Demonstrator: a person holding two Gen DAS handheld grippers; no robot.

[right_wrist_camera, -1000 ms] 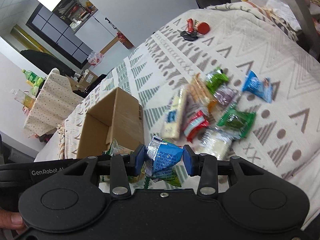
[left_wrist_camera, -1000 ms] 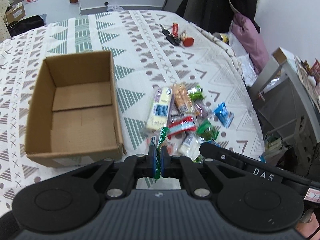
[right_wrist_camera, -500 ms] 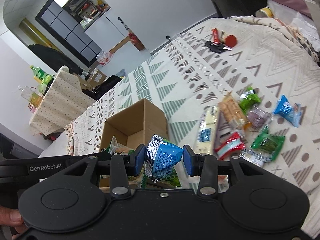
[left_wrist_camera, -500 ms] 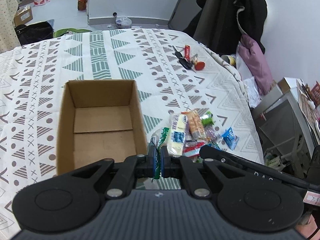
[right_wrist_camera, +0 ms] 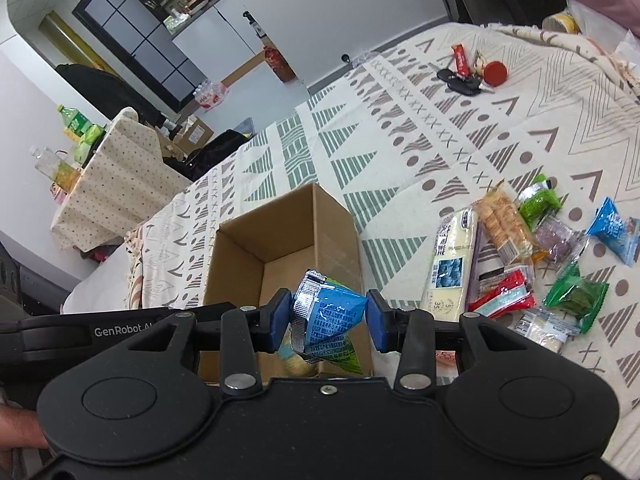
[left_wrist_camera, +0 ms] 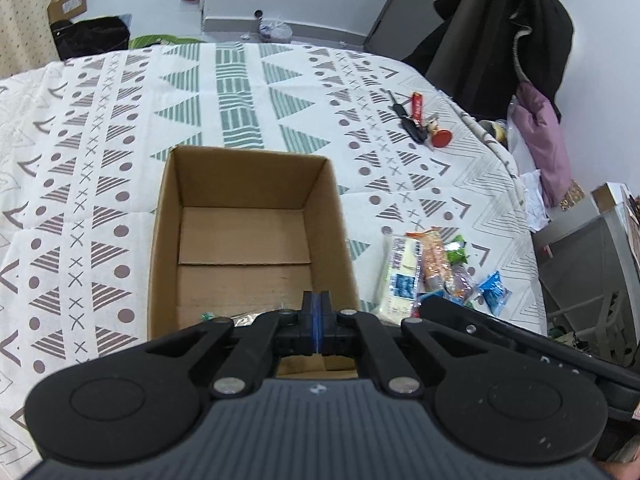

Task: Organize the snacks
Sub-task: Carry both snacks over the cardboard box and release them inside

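Over the open cardboard box (left_wrist_camera: pixel 244 240) I am holding my left gripper (left_wrist_camera: pixel 316 312), its two blue pads pressed flat together with nothing visible between them. Just below its left finger, a snack wrapper (left_wrist_camera: pixel 240 317) is lying on the box floor near the front wall, mostly hidden by the gripper body. Alongside, my right gripper (right_wrist_camera: pixel 328 316) is clamping a blue snack packet (right_wrist_camera: pixel 330 320) between its pads, the packet's silver crimped end pointing up and its green lower corner hanging down. That packet is hovering above the near part of the box (right_wrist_camera: pixel 280 248), not touching the cardboard. To the right of the box, the remaining snacks (right_wrist_camera: pixel 520 268) are lying in a loose cluster on the patterned cloth (right_wrist_camera: pixel 400 120). Farther back, keys (right_wrist_camera: pixel 468 80) are sitting well apart from everything else.
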